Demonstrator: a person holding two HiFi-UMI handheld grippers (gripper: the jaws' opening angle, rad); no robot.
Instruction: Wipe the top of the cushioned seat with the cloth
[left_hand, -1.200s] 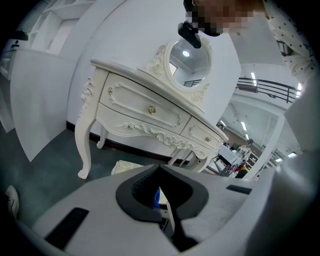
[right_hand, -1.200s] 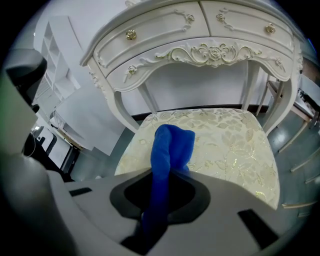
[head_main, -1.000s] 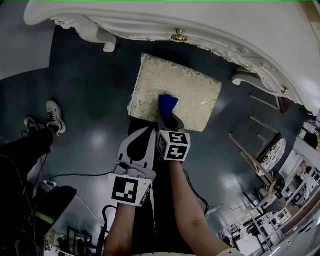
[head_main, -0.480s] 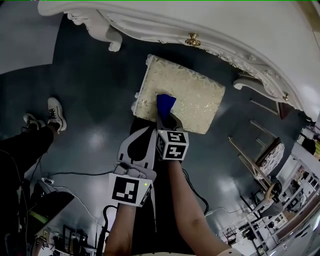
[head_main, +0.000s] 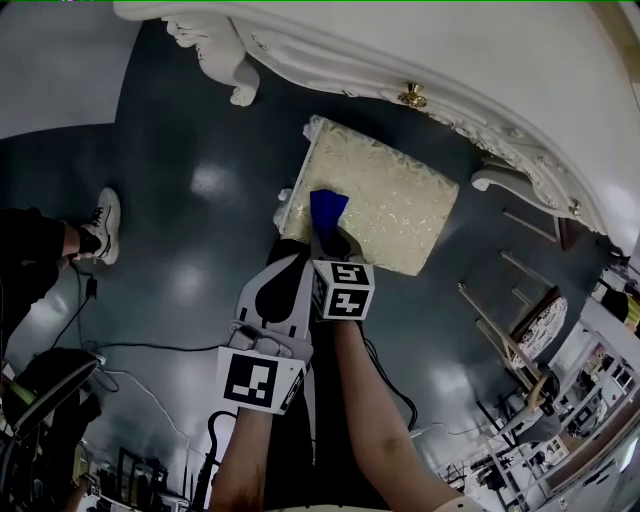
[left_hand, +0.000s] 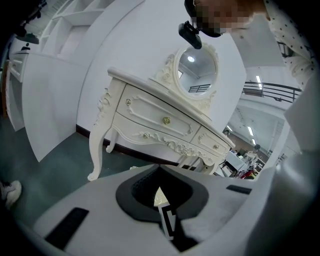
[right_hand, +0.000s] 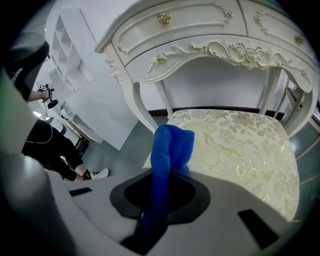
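A cushioned seat (head_main: 390, 205) (right_hand: 240, 145) with cream and gold floral fabric stands on the dark floor in front of a white dressing table (head_main: 450, 60). My right gripper (head_main: 322, 235) is shut on a blue cloth (head_main: 327, 207) (right_hand: 167, 160), which hangs over the seat's near left corner. My left gripper (head_main: 283, 270) is held back and left of the seat, above the floor, its jaws closed together with nothing between them (left_hand: 161, 200).
The ornate white dressing table (left_hand: 160, 125) (right_hand: 210, 40) overhangs the far side of the seat, with a carved leg (head_main: 235, 75) to the left. A bystander's shoe (head_main: 100, 225) and cables (head_main: 130, 350) lie on the floor at left. Furniture frames (head_main: 510, 320) stand at right.
The view has shifted, so the seat and table sit further right and up in frame. The right gripper with the cloth stays over the seat's near left corner. The left gripper has not moved.
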